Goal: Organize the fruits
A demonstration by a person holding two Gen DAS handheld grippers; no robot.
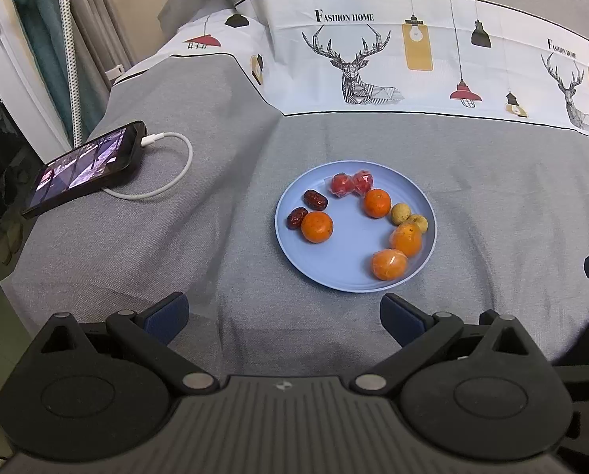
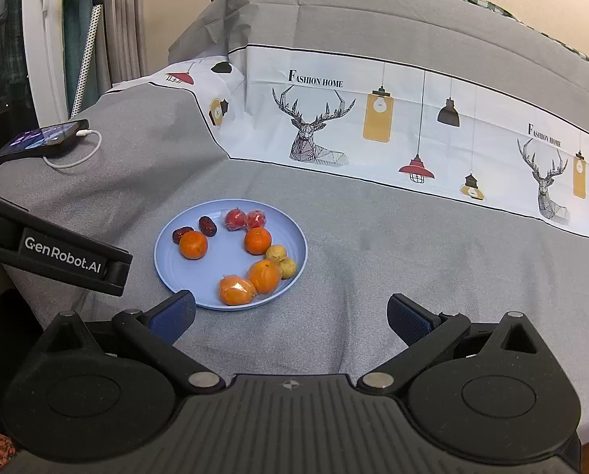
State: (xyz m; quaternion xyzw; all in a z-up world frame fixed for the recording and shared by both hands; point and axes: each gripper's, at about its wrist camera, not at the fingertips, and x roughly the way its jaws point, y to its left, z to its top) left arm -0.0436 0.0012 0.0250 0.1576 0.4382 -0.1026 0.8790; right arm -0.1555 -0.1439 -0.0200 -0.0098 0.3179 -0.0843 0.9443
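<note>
A light blue plate lies on the grey bedspread. On it are several oranges, among them one at the left and a wrapped one at the front. Two dark red dates, two wrapped red fruits and two small yellow fruits lie there too. My left gripper is open and empty, just in front of the plate. My right gripper is open and empty, at the plate's front right.
A phone with a white charging cable lies at the bed's left edge. A folded quilt with deer prints rises behind the plate. The left gripper's body reaches in at the left of the right wrist view.
</note>
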